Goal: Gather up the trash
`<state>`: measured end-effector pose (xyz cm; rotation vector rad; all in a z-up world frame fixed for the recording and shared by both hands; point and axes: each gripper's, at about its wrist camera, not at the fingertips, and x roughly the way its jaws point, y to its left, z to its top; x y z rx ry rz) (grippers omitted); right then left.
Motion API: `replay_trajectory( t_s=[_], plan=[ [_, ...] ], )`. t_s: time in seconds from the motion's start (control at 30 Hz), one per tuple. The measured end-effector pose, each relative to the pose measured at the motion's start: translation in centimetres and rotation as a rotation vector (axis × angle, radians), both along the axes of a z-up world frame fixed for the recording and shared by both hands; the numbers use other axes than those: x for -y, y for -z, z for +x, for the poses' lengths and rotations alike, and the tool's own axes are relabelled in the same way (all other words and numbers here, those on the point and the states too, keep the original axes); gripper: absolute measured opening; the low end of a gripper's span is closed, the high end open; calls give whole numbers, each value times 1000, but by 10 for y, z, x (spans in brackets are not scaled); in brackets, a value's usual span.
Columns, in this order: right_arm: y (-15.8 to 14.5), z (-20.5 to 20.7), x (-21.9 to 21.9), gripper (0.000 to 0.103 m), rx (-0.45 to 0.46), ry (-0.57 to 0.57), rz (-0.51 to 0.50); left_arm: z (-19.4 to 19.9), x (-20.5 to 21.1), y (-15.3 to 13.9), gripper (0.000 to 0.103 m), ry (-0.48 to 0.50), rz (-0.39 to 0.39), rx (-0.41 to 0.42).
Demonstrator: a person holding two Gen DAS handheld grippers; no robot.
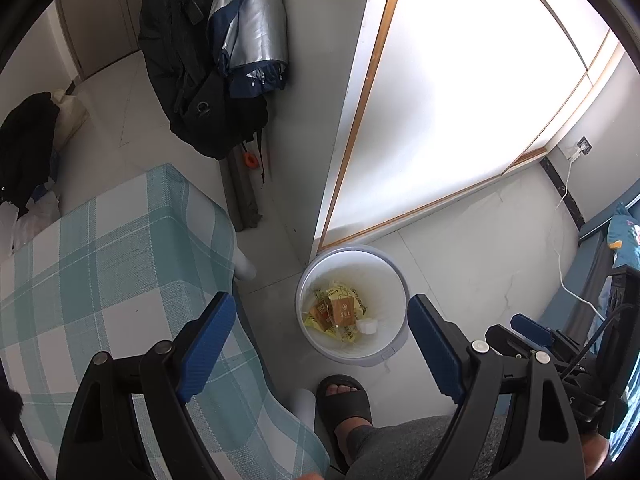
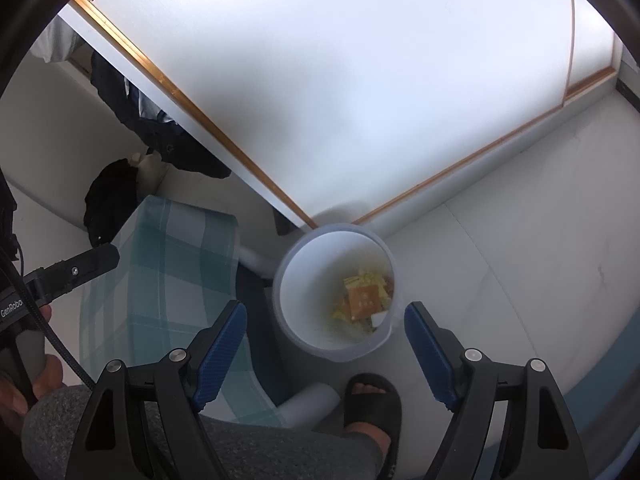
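A white round trash bin (image 1: 316, 276) stands on the floor by the wardrobe corner. It holds yellow and orange wrappers (image 1: 336, 312) and a white crumpled piece (image 1: 368, 326). My left gripper (image 1: 320, 336) is open and empty, held high above the bin. My right gripper (image 2: 325, 346) is also open and empty above the bin (image 2: 296, 280), whose wrappers (image 2: 362, 296) show blurred. The right gripper also shows at the right edge of the left wrist view (image 1: 532, 330).
A table with a teal checked cloth (image 1: 100, 264) stands left of the bin. A person's sandaled foot (image 1: 344, 400) is just before the bin. Dark jackets (image 1: 180, 60) hang on the wall. A white cable (image 1: 568, 280) and a bed edge (image 1: 624, 240) lie right.
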<state>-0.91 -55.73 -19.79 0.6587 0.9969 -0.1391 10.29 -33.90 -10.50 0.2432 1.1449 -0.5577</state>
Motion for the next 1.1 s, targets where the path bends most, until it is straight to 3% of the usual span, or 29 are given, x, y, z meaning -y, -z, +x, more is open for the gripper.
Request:
replay_trajectory(
  t_s=[0.73,1.1],
  plan=[
    [4,-4,2,81,-4,13,7,2,-1,2,86,-37,17,6],
    [0,-3,1,81,-4,21,-14,-1,-5,-3,86,-49,-4,50]
  ],
)
